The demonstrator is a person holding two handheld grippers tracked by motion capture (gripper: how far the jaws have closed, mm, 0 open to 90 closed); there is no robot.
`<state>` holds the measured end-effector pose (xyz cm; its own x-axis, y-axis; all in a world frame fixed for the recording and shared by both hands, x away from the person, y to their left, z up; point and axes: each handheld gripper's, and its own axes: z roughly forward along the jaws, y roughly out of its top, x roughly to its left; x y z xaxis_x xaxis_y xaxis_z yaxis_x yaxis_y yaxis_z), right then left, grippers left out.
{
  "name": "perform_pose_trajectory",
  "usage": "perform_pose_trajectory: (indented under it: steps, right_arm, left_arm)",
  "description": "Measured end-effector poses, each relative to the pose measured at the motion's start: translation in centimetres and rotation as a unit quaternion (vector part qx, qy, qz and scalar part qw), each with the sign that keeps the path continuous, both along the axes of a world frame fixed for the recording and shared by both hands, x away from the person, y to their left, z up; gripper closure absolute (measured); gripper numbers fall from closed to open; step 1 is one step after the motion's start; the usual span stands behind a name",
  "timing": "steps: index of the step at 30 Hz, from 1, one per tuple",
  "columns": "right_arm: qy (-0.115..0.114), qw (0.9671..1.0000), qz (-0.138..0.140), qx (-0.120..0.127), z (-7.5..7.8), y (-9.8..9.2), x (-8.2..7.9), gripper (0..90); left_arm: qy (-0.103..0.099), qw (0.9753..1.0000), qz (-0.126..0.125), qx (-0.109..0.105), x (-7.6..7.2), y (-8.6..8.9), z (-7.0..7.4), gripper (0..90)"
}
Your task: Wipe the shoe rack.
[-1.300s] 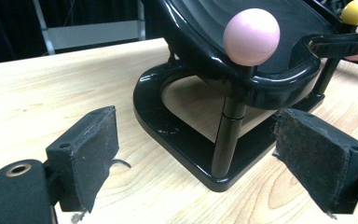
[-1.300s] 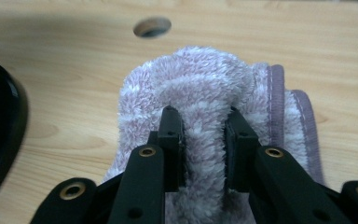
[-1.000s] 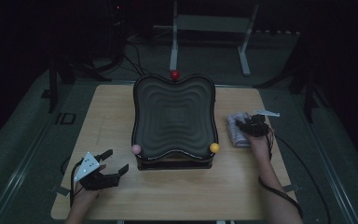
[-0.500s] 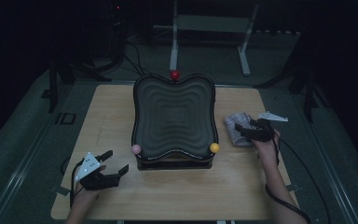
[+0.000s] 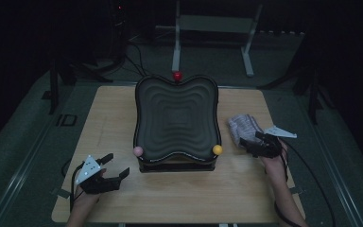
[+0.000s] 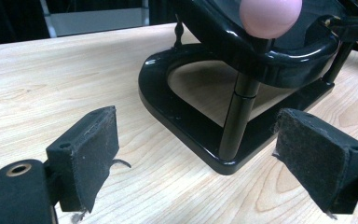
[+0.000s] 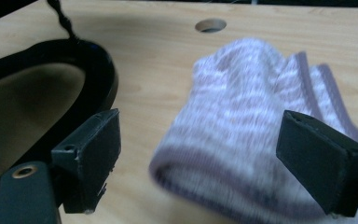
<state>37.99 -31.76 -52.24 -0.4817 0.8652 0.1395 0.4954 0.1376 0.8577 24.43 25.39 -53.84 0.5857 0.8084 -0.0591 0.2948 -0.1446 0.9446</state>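
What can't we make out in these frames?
- Sock: right gripper view, blurred; near edge cut off by the frame bottom.
- Pink ball: left gripper view, top cut off by the frame edge.
- Table under the black tray: high view, hidden by the tray.
- Room behind the table: high view, too dark.

Sock: pale lilac-white knit with fine horizontal stripes and darker mauve bands at the cuff edges. Tray: glossy black with concentric wavy ridges, on a black stand; ball knobs pink, yellow and red. Table: light wood with visible grain; both grippers, left and right, black with dark felt-like pads.
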Motion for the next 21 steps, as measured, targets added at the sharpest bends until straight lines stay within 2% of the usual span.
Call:
perform_pose_trajectory:
  steps: [5,11,16,21]
  right_arm:
    - [0.002,0.9999,0.001,-0.012,-0.5,-0.3,-1.8,12.4]
    - [-0.001,0.9998,-0.004,-0.018,-0.8,-0.9,-3.5,12.0]
    - [-0.004,0.9996,-0.003,-0.028,-1.1,-1.3,-5.0,10.9]
    - [0.001,0.9995,-0.008,-0.03,-1.8,-1.8,-5.9,10.8]
  left_arm:
    - [-0.001,1.0,0.004,0.006,-0.2,0.2,0.0,13.7]
    - [0.001,1.0,0.008,-0.001,-0.4,0.6,0.0,13.7]
    - [0.003,0.9999,0.013,0.001,-0.6,0.8,-0.1,13.7]
    - [0.003,0.9999,0.015,0.0,-0.7,1.0,-0.1,13.7]
